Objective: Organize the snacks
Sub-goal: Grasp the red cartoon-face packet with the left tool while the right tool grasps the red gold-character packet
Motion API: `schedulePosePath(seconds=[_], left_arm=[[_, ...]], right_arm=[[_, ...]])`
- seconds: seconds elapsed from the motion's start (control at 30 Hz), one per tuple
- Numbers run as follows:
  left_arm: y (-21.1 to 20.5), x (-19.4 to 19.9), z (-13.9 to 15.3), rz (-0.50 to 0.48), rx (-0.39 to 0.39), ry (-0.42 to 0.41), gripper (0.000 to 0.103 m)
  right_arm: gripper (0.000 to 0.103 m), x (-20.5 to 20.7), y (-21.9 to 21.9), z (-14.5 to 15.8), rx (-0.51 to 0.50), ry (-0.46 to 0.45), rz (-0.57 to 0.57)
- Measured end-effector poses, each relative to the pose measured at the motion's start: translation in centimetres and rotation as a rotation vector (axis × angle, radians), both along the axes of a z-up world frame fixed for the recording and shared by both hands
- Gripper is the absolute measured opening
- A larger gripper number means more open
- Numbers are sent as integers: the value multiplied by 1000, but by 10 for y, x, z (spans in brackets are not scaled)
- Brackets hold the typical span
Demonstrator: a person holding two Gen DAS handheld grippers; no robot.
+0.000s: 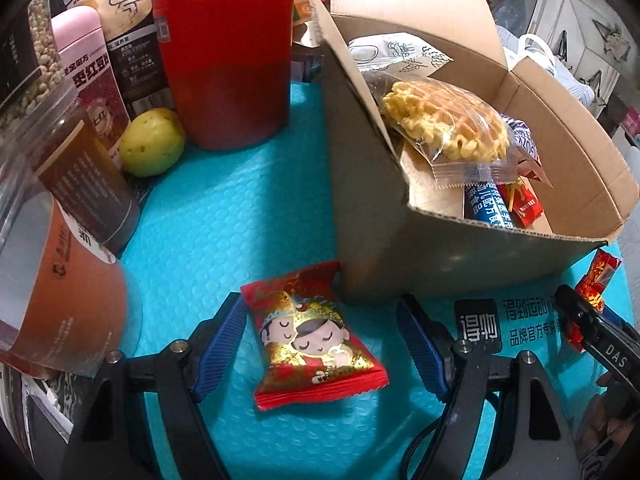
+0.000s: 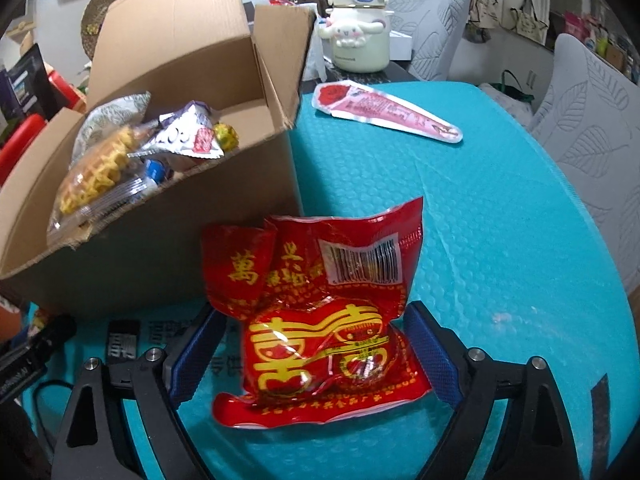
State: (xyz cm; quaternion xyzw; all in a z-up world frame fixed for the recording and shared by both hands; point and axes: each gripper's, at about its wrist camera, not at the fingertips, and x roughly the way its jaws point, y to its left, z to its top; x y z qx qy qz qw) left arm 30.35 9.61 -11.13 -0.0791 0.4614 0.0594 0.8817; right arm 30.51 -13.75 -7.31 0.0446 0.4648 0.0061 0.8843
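An open cardboard box (image 1: pixel 384 248) stands on the teal mat and holds several snack packets, a waffle packet (image 1: pixel 444 124) on top. It also shows in the right wrist view (image 2: pixel 160 248). My left gripper (image 1: pixel 320 344) is open, its blue pads either side of a red cartoon-couple candy packet (image 1: pixel 316 340) lying on the mat. My right gripper (image 2: pixel 316 352) has its pads against a red packet with gold characters (image 2: pixel 320 320), which stands up between them. That packet and gripper show at the right edge of the left wrist view (image 1: pixel 592 292).
A red canister (image 1: pixel 228 56), a pink tin (image 1: pixel 88 76), a yellow-green fruit (image 1: pixel 152 142) and jars (image 1: pixel 60 240) crowd the left. A pink rose-printed packet (image 2: pixel 384 112) lies on the mat beyond the box. A cream kettle (image 2: pixel 356 28) stands behind.
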Motion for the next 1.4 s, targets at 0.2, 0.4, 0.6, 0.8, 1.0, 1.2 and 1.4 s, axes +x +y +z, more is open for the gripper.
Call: schedulePosePath(seconds=[0.2,0.4,0.6,0.8,1.0,1.2,1.4], left_arm=[[-3,-11,-2,-22,19,-34,52],[1,-21,-2,-34,-7,-34,40],[-6,-46,0,-76,-17,-32,39],[-23,-81,5,-142,-19,-39,39],[-40,-105,11,-207,-11,-50,39],[-50,-121,9,-259,-25,-20,39],[-60,-129,8,-324,-27,15,39]], right_arm=[[74,-9,7,-3,-62,-9,48],[74,-8,13,-3,-60,-12,78],[74,-12,10,-3,-55,-3,100],[74,-12,4,-2,-43,6,115],[74,-45,2,-2,-28,9,133],[74,-64,0,0,-9,25,163],[75,-83,2,2,39,54,205]])
